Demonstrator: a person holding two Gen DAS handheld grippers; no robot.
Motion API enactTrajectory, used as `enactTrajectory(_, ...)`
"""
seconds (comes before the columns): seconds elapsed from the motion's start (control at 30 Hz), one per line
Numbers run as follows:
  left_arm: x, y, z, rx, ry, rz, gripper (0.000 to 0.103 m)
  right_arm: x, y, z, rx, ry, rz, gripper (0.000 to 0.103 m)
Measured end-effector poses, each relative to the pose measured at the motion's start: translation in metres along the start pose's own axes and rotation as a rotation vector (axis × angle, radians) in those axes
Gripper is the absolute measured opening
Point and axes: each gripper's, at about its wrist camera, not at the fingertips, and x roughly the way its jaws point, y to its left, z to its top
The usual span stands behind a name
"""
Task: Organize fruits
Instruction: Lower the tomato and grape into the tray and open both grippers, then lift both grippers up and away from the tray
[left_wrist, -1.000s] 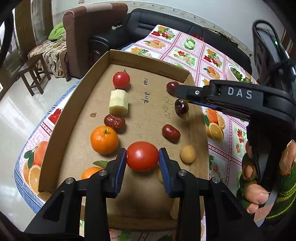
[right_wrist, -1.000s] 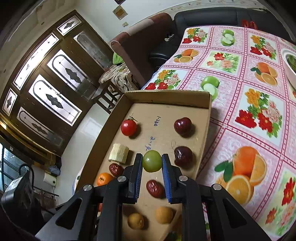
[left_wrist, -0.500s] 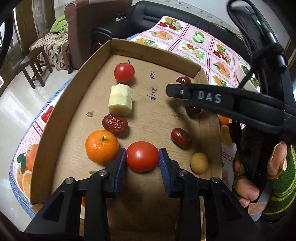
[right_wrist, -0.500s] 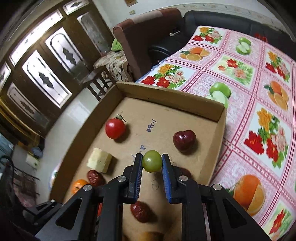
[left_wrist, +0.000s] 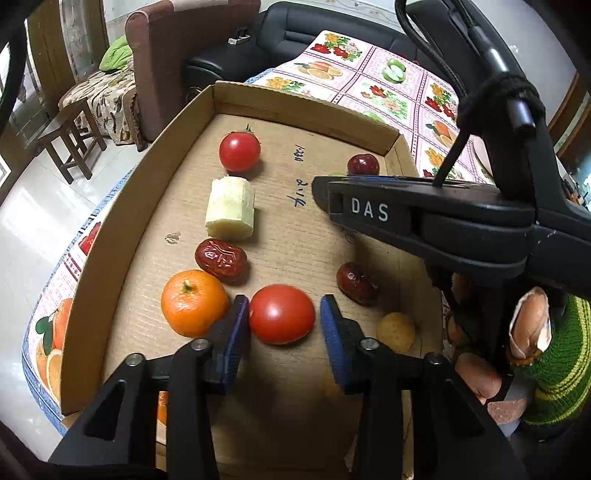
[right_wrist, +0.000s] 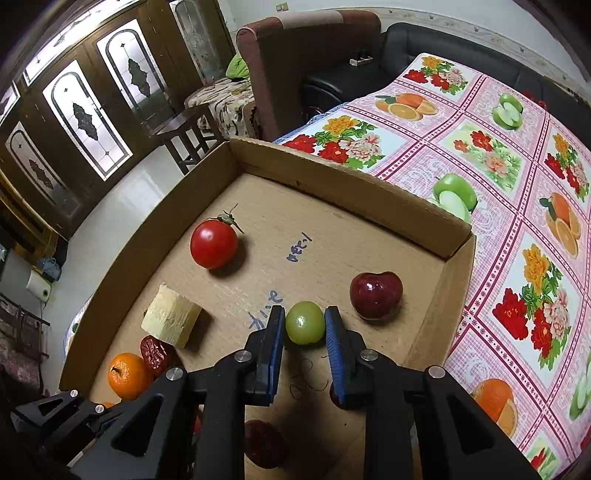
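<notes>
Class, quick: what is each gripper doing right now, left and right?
Left gripper: jaws opening, gaps on both sides of the big tomato.
Right gripper: jaws opening, green grape still between the pads.

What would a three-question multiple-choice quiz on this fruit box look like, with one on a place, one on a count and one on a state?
1. Where is the grape?
A) outside the box
B) in the box, beside the cherry
C) alone in the far left corner

2. How many tomatoes are in the box?
A) two
B) five
C) none

3. The far tomato is:
A) sliced in half
B) squashed flat
C) whole, with its green stem on

Answers:
1 B: it sits on the cardboard right next to the dark cherry.
2 A: there is only the far one and the near tomato.
3 C: it is round and unbroken, and a green stem sticks out on top.
</notes>
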Motion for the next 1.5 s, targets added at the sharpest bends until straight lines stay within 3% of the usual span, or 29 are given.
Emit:
enactTrajectory(0.27,-0.01,0.002,-0.002,-0.02,-0.024,-0.002,0.046,-0.006,-0.002,-0.001,0.007,-0.014,0.003,0.03)
enactTrajectory(0.33,-0.016,0.002,-0.004,-0.018,-0.038,-0.001,0.046,-0.009,-0.001,-0.003,0.005,-0.018,0.002,0.034)
enactTrajectory(0.4,-0.022,0.0,-0.005,-0.011,-0.052,0.001,0.046,-0.015,-0.001,-0.004,0.002,-0.031,0.004,0.046)
enactTrajectory(0.57,-0.039,-0.006,-0.016,0.009,-0.076,-0.006,0.045,-0.029,0.004,-0.009,-0.016,-0.052,0.023,0.048)
enactTrajectory(0.67,-0.046,-0.008,-0.027,0.013,-0.085,-0.001,0.046,-0.038,0.006,-0.014,-0.044,-0.064,0.036,0.057)
enactTrajectory(0.83,-0.057,-0.011,-0.046,0.021,-0.077,-0.013,0.046,-0.057,0.015,-0.029,-0.139,-0.087,0.064,0.061)
enactTrajectory(0.93,-0.064,-0.015,-0.054,0.038,-0.087,-0.011,0.046,-0.069,0.024,-0.041,-0.216,-0.108,0.07,0.069)
enactTrajectory(1.17,-0.08,-0.016,-0.067,0.058,-0.114,0.021,0.046,-0.09,0.037,-0.068,-0.358,-0.132,0.131,0.072)
enactTrajectory(1.5,-0.084,-0.007,-0.093,0.059,-0.087,0.067,0.048,-0.115,0.035,-0.101,-0.502,-0.152,0.167,0.076)
